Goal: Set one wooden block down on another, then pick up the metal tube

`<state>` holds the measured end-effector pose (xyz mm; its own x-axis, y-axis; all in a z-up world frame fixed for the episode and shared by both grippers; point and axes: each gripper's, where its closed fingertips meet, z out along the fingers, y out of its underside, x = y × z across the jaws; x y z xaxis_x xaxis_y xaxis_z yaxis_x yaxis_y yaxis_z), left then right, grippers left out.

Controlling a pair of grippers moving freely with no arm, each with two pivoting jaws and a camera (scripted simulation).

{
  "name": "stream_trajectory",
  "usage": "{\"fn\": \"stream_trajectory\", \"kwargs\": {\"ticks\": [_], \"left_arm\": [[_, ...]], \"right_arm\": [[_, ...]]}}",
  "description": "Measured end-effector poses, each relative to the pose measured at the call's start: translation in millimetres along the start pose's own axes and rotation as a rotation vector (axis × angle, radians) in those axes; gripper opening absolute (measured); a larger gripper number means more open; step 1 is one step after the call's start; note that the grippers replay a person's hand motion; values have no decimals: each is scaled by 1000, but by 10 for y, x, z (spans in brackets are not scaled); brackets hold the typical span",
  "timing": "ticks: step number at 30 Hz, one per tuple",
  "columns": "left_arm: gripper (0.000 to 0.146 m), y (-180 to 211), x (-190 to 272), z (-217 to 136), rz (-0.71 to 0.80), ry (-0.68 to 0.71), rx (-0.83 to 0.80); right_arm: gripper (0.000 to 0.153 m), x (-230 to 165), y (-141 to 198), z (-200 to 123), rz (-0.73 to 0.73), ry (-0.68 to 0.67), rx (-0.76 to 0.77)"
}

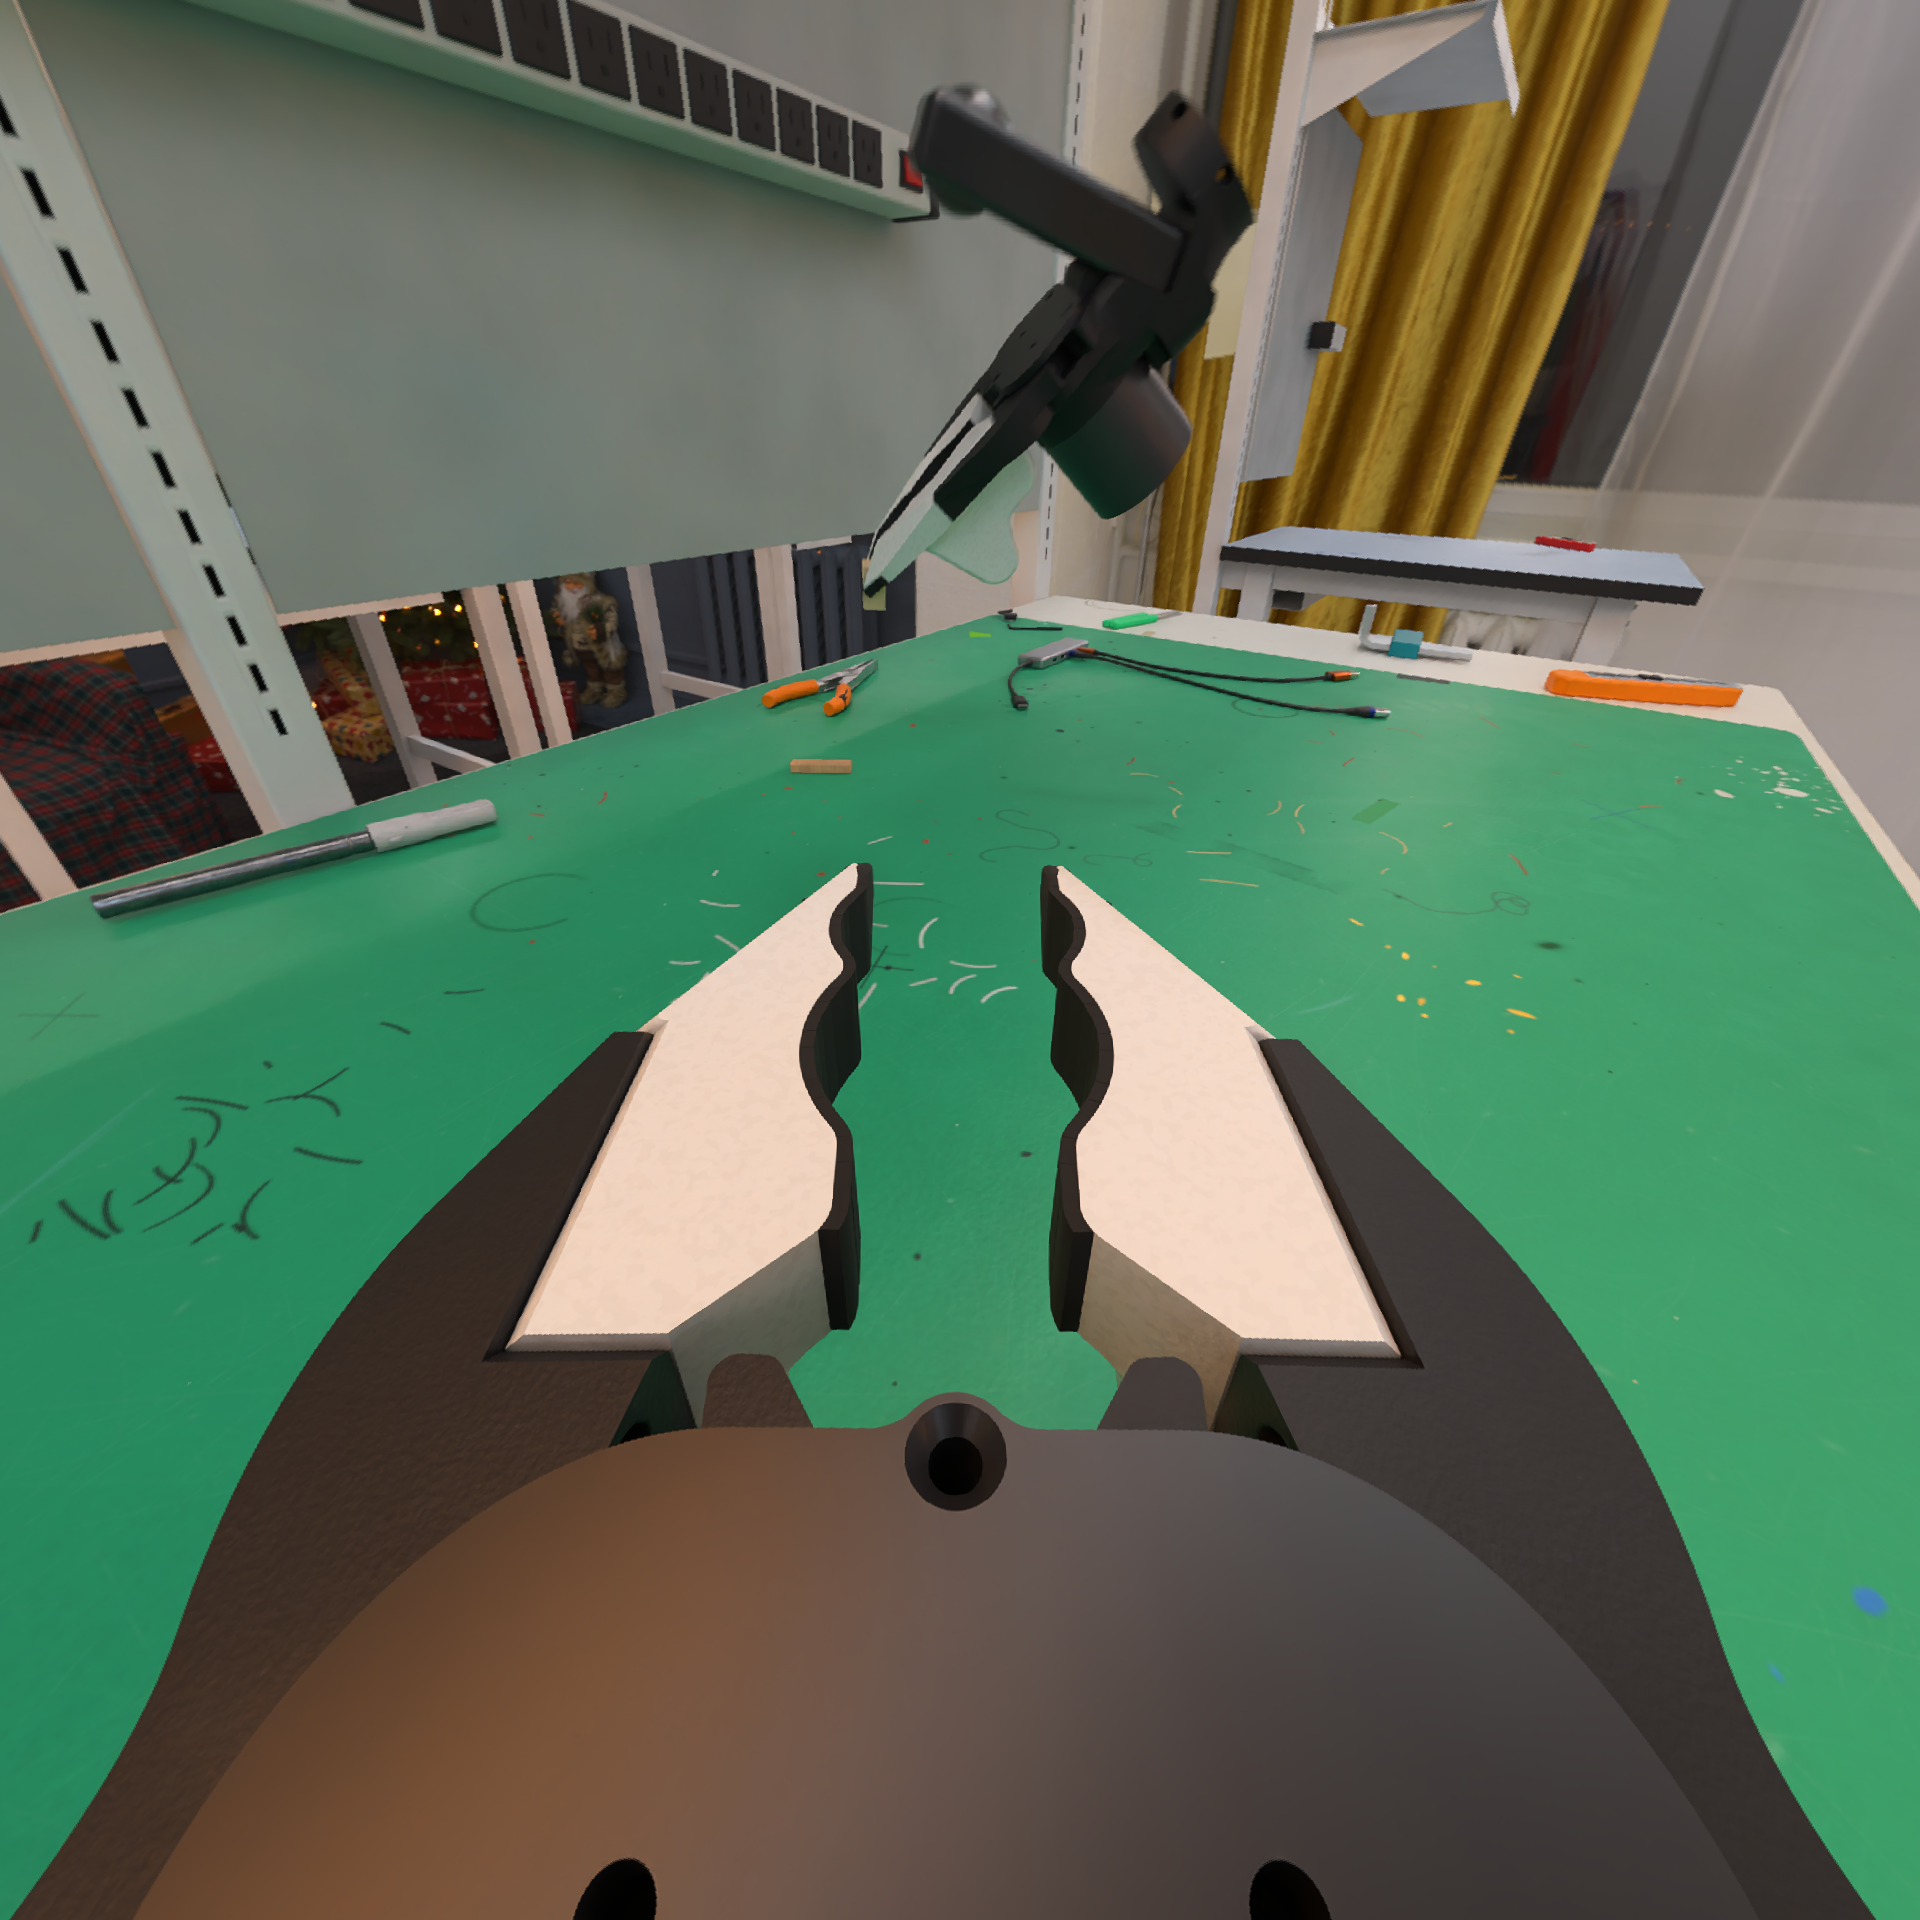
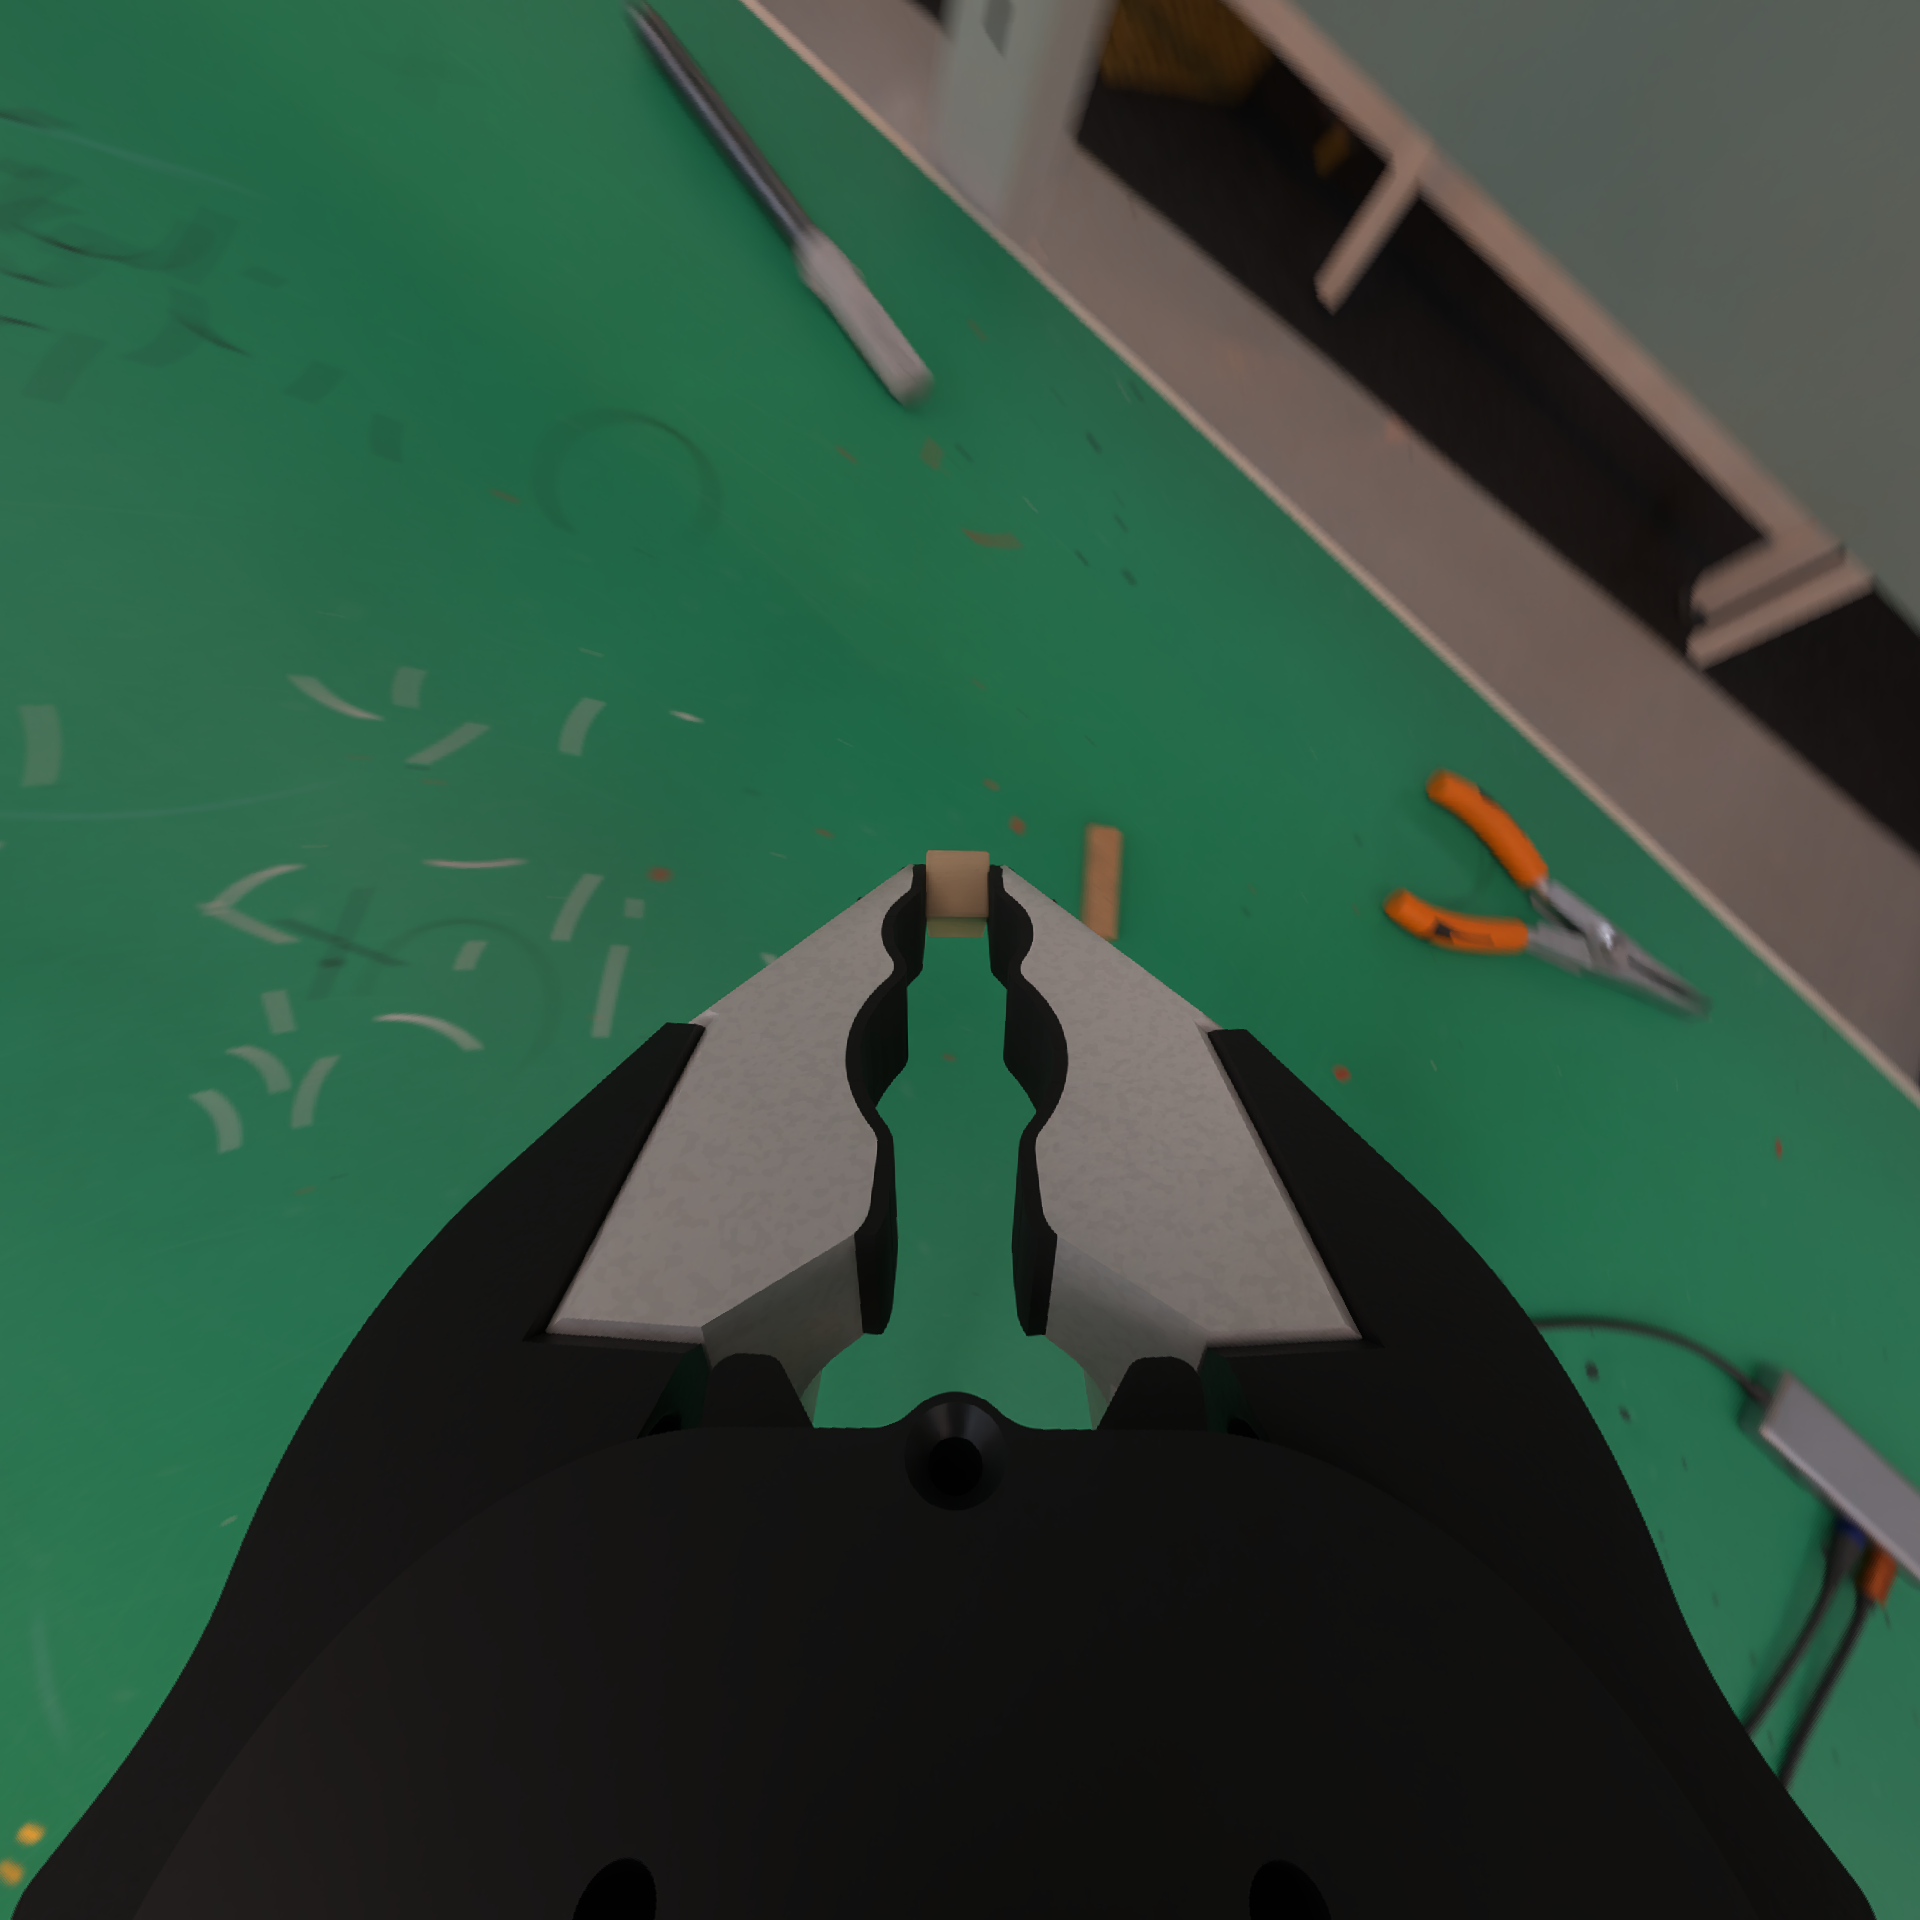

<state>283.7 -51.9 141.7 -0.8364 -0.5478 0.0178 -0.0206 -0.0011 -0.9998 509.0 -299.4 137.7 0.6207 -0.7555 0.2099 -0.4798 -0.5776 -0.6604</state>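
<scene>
Right tongs [image 2: 957, 894] pinch one wooden block [image 2: 957, 888] at their tips; left tongs [image 1: 954, 883] gape empty. Lower it squarely onto the second block [image 2: 1101, 881], just right of centre on the tabletop [image 2: 623, 582], before releasing.

Left low, level; right high, downward; both see pliers [image 1: 821, 688].

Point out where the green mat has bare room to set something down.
The mat lies bare around the left hand-held gripper, from the tube on its left edge across to its right edge. The far end is crowded: block, pliers, hub with cables.
</scene>
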Motion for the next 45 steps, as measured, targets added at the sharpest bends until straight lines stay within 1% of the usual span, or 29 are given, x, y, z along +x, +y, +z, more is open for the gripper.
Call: {"fn": "stream_trajectory", "kwargs": {"ticks": [2, 4, 7, 10, 14, 16, 18, 20, 22, 24, 26, 28, 30, 32, 34, 36, 38, 40, 43, 45], "left_arm": [[31, 31, -40, -1, -6, -9, -7], [31, 64, -86, -3, -12, -21, -10], [30, 128, -155, -1, -31, -37, -22], [30, 174, -204, 0, -47, -46, -29], [29, 195, -223, 2, -57, -47, -28], [29, 206, -222, 5, -59, -46, -32], [29, 205, -218, 5, -58, -46, -32], [29, 190, -217, 0, -53, -48, -29], [29, 171, -220, -7, -50, -51, -24], [29, 149, -232, -16, -47, -57, -18], [29, 131, -246, -27, -50, -62, -16], [29, 100, -269, -42, -47, -73, -10], [30, 59, -307, -65, -39, -93, -1], [30, -8, -365, -107, -26, -117, 10], [30, -119, -465, -184, -1, -154, 29], [30, -260, -628, -302, 26, -198, 39], [30, -416, -871, -469, 40, -253, 21], [30, -577, -1192, -686, 44, -329, -25], [30, -761, -1744, -1040, 0, -446, -127], [30, -753, -2137, -1248, -50, -521, -250]], "right_arm": [[11, 278, 156, 237, 52, 26, -97], [11, 454, 291, 479, 81, 25, -168], [11, 593, 445, 798, 106, 11, -252], [11, 630, 518, 1029, 126, -17, -305], [11, 601, 599, 1200, 136, -50, -361], [11, 583, 623, 1228, 125, -58, -376], [13, 574, 583, 1206, 115, -63, -353], [20, 581, 420, 1093, 118, -47, -273], [24, 564, 134, 860, 121, -21, -129], [25, 443, -221, 505, 111, -5, 74], [25, 186, -531, 51, 104, -17, 292], [25, -158, -688, -390, 101, -31, 483], [27, -547, -666, -710, 107, -61, 601], [30, -943, -514, -909, 146, -106, 672], [32, -1301, -290, -1004, 194, -142, 707], [33, -1562, -58, -1023, 212, -142, 719], [34, -1703, 133, -1003, 213, -109, 727], [32, -1758, 241, -977, 209, -94, 760], [31, -1775, 264, -957, 214, -116, 795], [30, -1780, 239, -956, 213, -124, 822]]}}
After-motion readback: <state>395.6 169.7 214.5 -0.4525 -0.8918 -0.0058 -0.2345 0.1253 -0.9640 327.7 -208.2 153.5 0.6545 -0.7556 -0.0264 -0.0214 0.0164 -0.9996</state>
